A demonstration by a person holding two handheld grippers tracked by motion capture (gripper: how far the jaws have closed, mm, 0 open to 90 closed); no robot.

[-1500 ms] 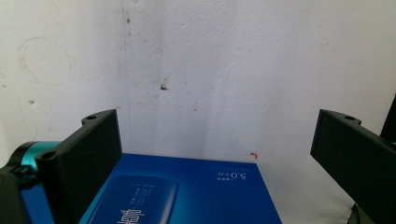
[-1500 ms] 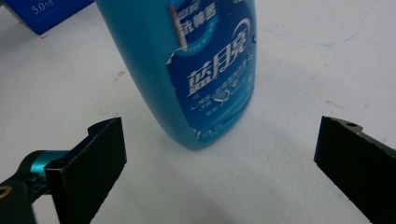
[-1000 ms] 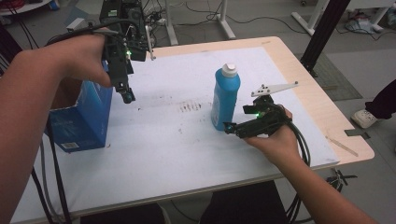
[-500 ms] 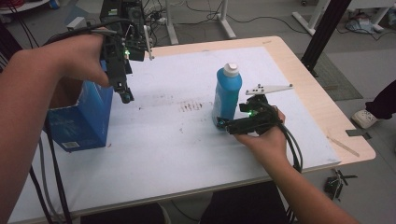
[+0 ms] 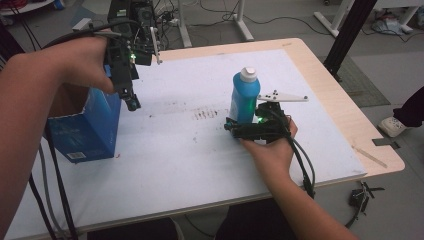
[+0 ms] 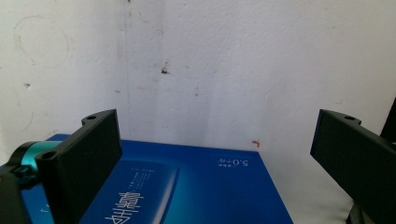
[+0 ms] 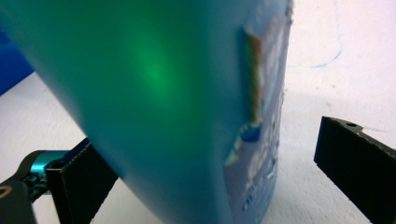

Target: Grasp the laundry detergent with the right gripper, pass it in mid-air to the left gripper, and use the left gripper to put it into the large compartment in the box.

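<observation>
The bottle stands upright near the middle of the desk, on its white cover. It is a tall blue plastic bottle with a white cap, and its body narrows slightly toward the top. In the right gripper view its side looks teal-blue with a soft green glow on it, and a label on it is torn and peeling along one edge, with ragged scraps hanging near the base.

The right tool lies low at the foot of the bottle, held by the right hand from the near side. In its own view the jaws stand wide, one on each side of the bottle's lower body; the right jaw is clear of the plastic, while the left one is partly hidden behind the bottle, so contact there cannot be told.

The left tool hangs above the desk to the left, pointing downward, held by the left hand. Its jaws are spread wide with nothing between them. Just below and beside it stands an open blue box near the left edge of the desk; in the left gripper view the box's printed blue face lies under the jaws.

Faint dark smudges mark the white cover between the box and the bottle.
</observation>
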